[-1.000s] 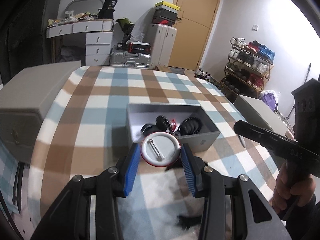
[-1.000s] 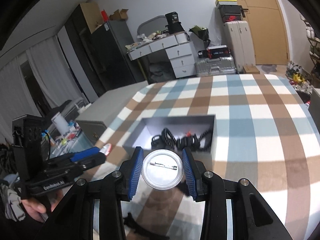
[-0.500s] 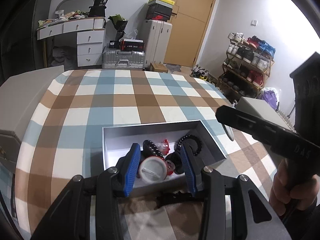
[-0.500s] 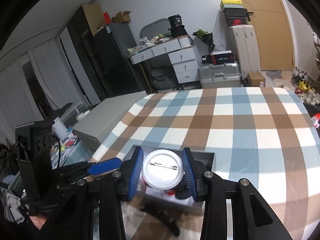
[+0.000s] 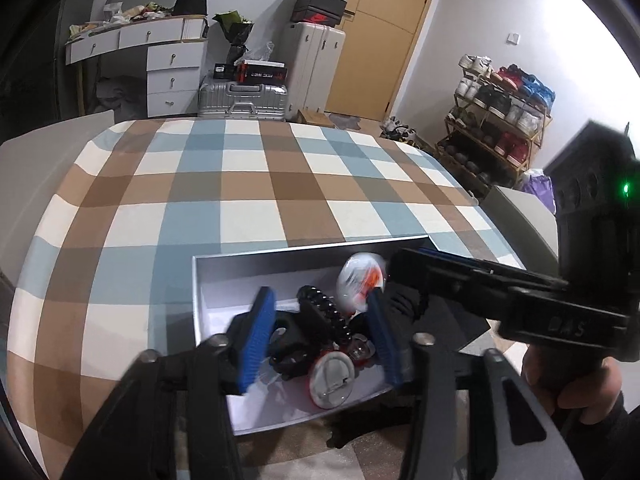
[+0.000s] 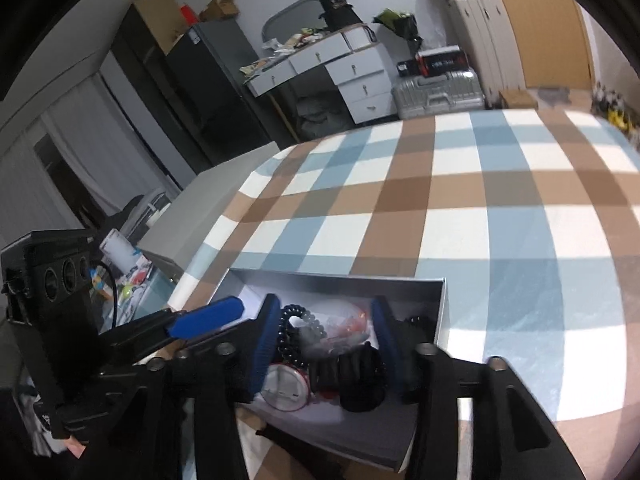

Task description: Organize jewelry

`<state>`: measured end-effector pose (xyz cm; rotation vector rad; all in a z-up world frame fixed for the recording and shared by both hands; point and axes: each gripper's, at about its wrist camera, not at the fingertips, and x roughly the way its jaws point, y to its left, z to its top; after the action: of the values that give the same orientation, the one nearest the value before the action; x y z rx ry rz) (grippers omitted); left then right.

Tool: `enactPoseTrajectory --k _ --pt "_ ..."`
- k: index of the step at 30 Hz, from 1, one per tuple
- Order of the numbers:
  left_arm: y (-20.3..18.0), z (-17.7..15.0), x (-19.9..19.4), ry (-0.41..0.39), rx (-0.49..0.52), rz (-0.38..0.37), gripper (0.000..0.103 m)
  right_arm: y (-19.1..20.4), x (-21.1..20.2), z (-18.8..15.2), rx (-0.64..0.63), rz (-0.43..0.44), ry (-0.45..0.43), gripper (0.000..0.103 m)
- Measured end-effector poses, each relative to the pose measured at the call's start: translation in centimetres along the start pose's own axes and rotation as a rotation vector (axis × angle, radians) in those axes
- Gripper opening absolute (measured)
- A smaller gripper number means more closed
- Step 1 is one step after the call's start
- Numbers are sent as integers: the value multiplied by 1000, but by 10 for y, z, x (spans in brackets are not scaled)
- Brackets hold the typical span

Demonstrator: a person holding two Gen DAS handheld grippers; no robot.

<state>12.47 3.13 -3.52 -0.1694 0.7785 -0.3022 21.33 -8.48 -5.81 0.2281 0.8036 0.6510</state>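
Observation:
A grey open box (image 5: 208,280) (image 6: 442,312) lies on the checked table and holds black bead bracelets (image 5: 326,316) (image 6: 296,334), a black scrunchie (image 6: 360,376) and small red pieces. A red-rimmed round badge (image 5: 332,378) (image 6: 286,386) lies in the box, back side up. A second round badge (image 5: 358,282) (image 6: 344,322) shows blurred over the box. My left gripper (image 5: 320,340) is open above the box, empty. My right gripper (image 6: 324,340) is open above the box, empty. Each gripper shows in the other's view (image 5: 480,284) (image 6: 204,318).
The checked cloth (image 5: 248,188) covers the table. A grey cabinet (image 6: 208,200) stands at the table's left side, another grey surface (image 5: 524,216) at the right. Drawers, suitcases, a door and a shoe rack stand beyond the far edge.
Both grippers have moved over the box and opened. The left's badge now lies in the box; the right's badge has left its fingers and shows blurred over the box.

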Motion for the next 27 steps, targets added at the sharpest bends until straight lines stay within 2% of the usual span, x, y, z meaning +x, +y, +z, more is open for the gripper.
enactPoseTrajectory --k 2,5,11,14,16,19,22,27 --pt "3 0 -7 -20 -15 -4 56 0 -10 -1 0 9 -35 63" --pt "6 2 -14 -33 -29 -1 56 5 -24 -1 -9 7 -71 69" --pt "6 3 -30 -72 -28 51 57 17 -51 -2 -32 -16 -115 73" --pt "6 2 -41 -96 -34 74 68 26 -64 -5 -46 -25 -138 76" --pt "6 0 -46 -108 -40 79 70 31 -70 -6 -60 -28 -146 77" --pt "5 -4 -52 -109 -50 97 71 41 -80 -14 -92 -37 -165 81" --pt "4 -15 -56 -99 -68 133 76 48 -93 -29 -101 -60 -199 88" --pt "3 -35 -64 -87 -96 137 80 48 -105 -56 -82 -78 -227 92"
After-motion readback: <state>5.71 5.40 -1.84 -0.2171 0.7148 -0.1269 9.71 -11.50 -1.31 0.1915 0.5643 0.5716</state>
